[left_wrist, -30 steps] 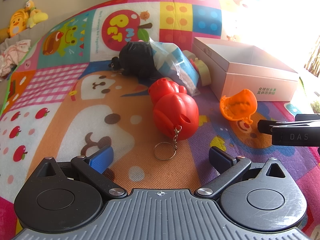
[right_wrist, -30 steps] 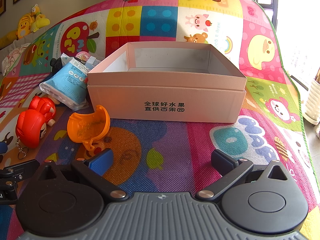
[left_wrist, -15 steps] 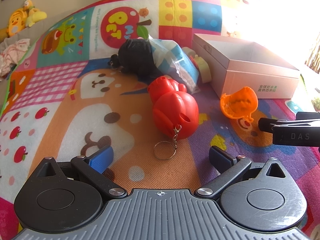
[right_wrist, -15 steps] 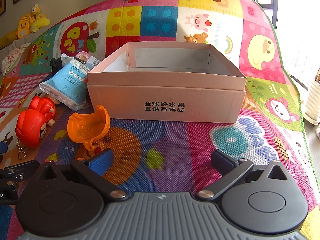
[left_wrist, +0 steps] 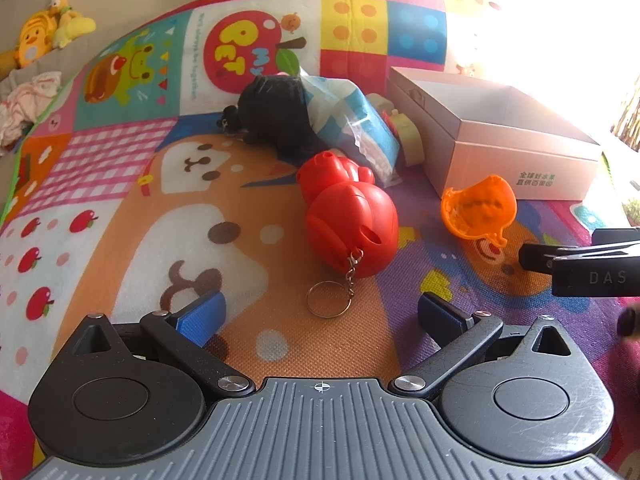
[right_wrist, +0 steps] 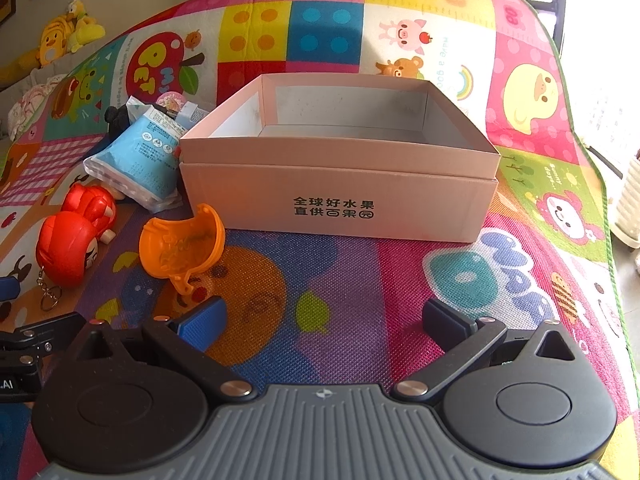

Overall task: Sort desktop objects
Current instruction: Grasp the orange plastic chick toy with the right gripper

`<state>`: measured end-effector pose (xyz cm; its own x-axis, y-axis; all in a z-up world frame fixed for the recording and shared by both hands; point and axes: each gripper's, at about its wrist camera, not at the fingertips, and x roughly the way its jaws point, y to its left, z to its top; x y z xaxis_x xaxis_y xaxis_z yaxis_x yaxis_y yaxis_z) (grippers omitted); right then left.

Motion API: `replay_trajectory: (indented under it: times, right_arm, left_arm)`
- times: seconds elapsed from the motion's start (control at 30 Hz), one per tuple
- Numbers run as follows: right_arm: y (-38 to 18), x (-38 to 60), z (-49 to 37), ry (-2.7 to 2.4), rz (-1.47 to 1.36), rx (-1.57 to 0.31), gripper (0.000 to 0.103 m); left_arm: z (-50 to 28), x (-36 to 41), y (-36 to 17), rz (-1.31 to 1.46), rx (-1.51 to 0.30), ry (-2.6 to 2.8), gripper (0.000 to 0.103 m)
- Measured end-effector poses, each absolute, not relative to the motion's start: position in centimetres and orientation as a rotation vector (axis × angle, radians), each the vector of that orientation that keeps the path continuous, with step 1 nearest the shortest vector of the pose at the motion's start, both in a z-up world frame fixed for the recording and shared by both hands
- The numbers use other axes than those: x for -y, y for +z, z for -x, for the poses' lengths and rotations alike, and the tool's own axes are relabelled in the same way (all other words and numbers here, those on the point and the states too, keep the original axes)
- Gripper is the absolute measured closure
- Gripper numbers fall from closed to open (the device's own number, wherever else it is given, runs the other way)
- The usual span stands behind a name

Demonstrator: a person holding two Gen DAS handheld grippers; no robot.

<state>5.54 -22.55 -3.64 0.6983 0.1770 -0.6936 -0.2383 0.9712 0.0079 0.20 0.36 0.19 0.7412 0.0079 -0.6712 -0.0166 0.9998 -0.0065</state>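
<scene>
A red toy figure (left_wrist: 348,224) with a chain and key ring (left_wrist: 328,298) lies on the play mat just ahead of my left gripper (left_wrist: 320,316), which is open and empty. To its right lies an orange plastic shell (left_wrist: 478,210). Behind them a black plush toy (left_wrist: 276,120) and a blue-white packet (left_wrist: 356,128) are piled. My right gripper (right_wrist: 322,320) is open and empty, facing the open pink cardboard box (right_wrist: 340,184), whose inside looks bare. The red toy (right_wrist: 70,246), orange shell (right_wrist: 180,246) and packet (right_wrist: 140,160) sit left of the box.
A colourful cartoon play mat (right_wrist: 440,272) covers the floor. Yellow plush toys (left_wrist: 44,32) and crumpled cloth (left_wrist: 24,104) lie at the far left past the mat. Part of the right gripper's body (left_wrist: 588,270) shows at the right edge of the left wrist view.
The left wrist view has shifted slightly, so the red toy and box sit a little lower and closer. The right gripper and everything in its view have stayed put.
</scene>
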Motion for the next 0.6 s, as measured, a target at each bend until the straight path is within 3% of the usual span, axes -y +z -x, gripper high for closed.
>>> replay_trajectory:
  times: [0.4, 0.6]
  right_arm:
    - [-2.9, 21.2, -5.2, 0.416, 0.180, -0.818, 0.000]
    - [-0.6, 18.4, -3.8, 0.435, 0.231, -0.583, 0.000]
  left_arm:
    - [0.1, -0.9, 0.5, 0.051, -0.719, 0.005, 0.000]
    - [0.8, -2.0, 0.5, 0.018, -0.733, 0.065, 0.000]
